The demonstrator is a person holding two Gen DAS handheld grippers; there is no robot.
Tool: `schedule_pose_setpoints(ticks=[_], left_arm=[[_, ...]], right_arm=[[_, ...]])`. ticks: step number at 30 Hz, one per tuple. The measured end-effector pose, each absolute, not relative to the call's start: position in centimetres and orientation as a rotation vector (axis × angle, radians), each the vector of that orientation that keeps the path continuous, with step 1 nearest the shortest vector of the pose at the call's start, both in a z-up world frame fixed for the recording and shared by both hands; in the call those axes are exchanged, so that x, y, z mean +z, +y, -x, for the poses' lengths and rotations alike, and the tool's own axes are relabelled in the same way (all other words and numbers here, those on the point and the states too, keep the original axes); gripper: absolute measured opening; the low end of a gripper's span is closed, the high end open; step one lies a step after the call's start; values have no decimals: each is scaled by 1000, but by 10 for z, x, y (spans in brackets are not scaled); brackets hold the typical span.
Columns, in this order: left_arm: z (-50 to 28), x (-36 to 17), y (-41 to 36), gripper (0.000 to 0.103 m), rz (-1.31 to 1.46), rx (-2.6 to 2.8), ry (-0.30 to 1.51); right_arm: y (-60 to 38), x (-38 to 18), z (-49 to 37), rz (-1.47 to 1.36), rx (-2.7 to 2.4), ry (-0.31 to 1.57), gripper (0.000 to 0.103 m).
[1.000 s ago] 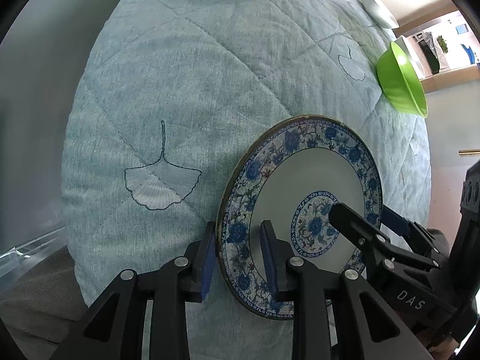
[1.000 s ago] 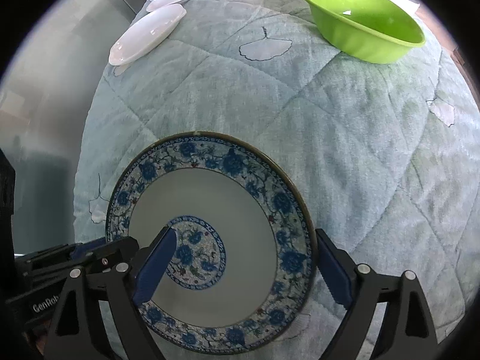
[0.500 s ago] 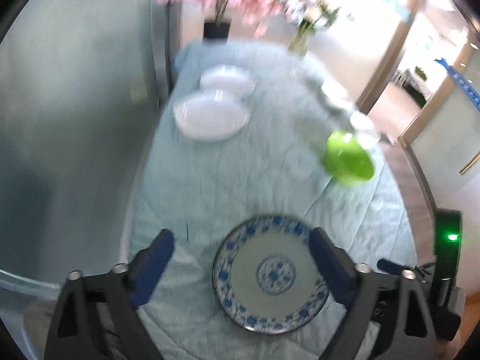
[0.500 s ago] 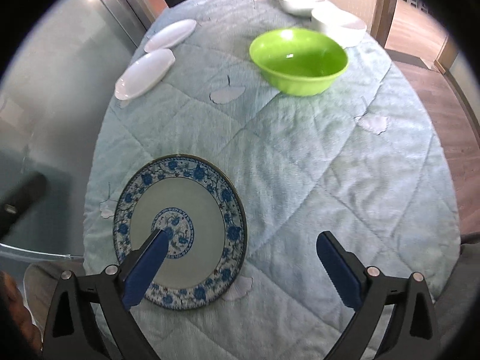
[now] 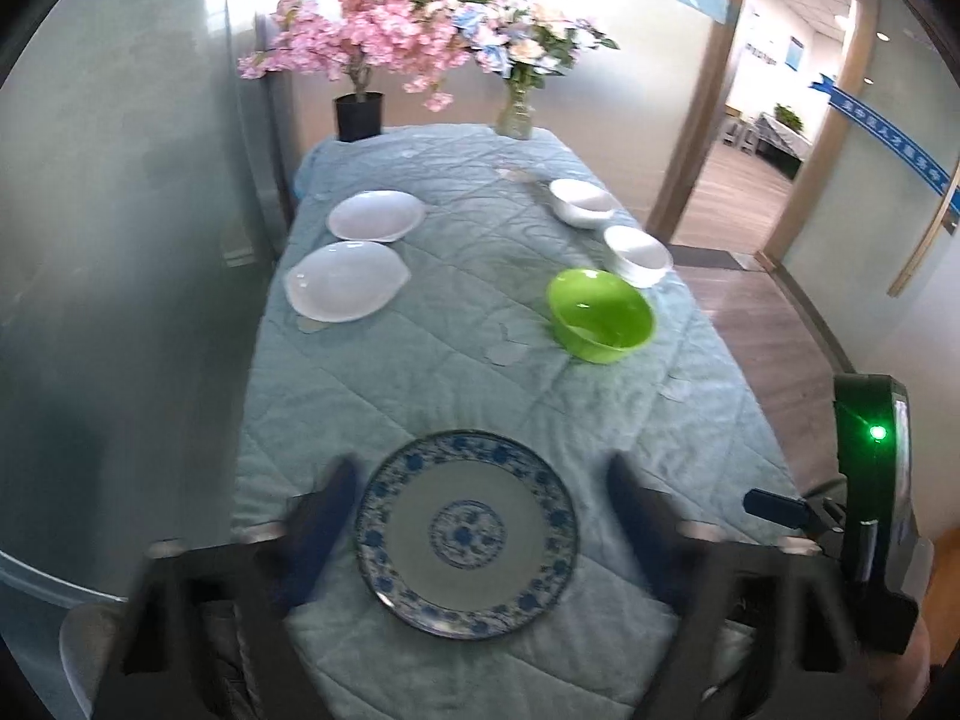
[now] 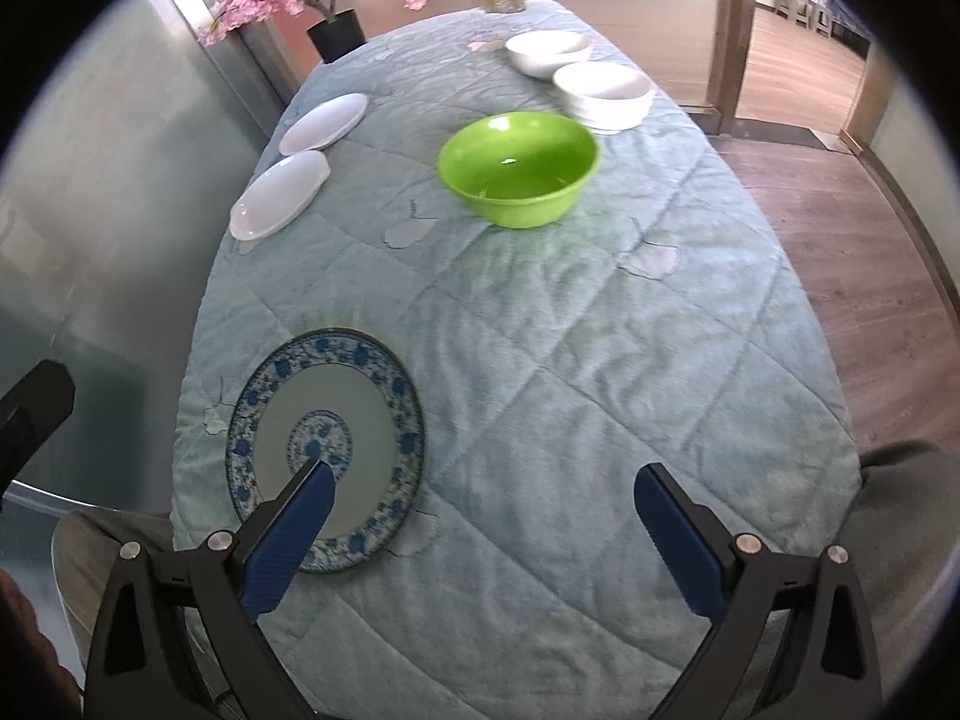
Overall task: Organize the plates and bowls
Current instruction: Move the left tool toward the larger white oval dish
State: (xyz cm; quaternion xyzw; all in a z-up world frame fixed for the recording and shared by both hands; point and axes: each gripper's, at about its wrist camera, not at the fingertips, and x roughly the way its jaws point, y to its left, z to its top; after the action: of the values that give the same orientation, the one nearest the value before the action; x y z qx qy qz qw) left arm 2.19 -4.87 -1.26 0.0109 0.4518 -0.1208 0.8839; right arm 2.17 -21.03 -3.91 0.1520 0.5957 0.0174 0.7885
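A blue-patterned plate (image 5: 468,534) lies flat near the table's front edge; it also shows in the right wrist view (image 6: 327,450). My left gripper (image 5: 480,516) is open and empty, held above the plate, fingers blurred. My right gripper (image 6: 486,516) is open and empty, above the cloth to the plate's right. A green bowl (image 5: 600,315) (image 6: 519,168) sits mid-table. Two white plates (image 5: 345,279) (image 6: 282,192) lie along the left side. Two white bowls (image 5: 636,255) (image 6: 606,93) stand at the far right.
The table wears a quilted teal cloth (image 6: 570,360). A black pot of pink blossoms (image 5: 359,114) and a glass vase (image 5: 516,114) stand at the far end. A grey wall runs along the left; wooden floor (image 6: 870,252) lies to the right.
My left gripper let go of the blue-patterned plate, opened, and both grippers pulled up and back. The plate now lies flat on the cloth.
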Motion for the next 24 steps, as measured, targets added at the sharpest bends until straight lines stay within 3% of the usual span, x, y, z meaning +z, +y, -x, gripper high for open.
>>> schedule_pose_setpoints(ticks=[1,2,5,7,10,13,23,24], left_arm=[[-21,-14,-51,42,-20,-262,952],[-21,-14,-53,40,-9,-263,961],[-14,-8,-57,46,4,-234,929],[-10,-2,-58,83,-4,-209,907],[-2,13,-59,99,-12,-185,840],[2,22,-65,102,-38,-182,819],[11,35,-78,101,-58,-195,822],[11,35,-79,92,-63,-181,835]], right_arm=[[-213,-38,-19,-325,35,1282,90],[-216,-37,-17,-320,32,1283,83],[-224,-35,-10,-328,34,1273,77],[-230,-33,-5,-344,42,1260,77],[-237,-32,0,-350,45,1247,89],[-243,-28,4,-359,37,1217,102],[-256,-18,9,-343,27,1197,102],[-258,-19,11,-341,23,1199,100]])
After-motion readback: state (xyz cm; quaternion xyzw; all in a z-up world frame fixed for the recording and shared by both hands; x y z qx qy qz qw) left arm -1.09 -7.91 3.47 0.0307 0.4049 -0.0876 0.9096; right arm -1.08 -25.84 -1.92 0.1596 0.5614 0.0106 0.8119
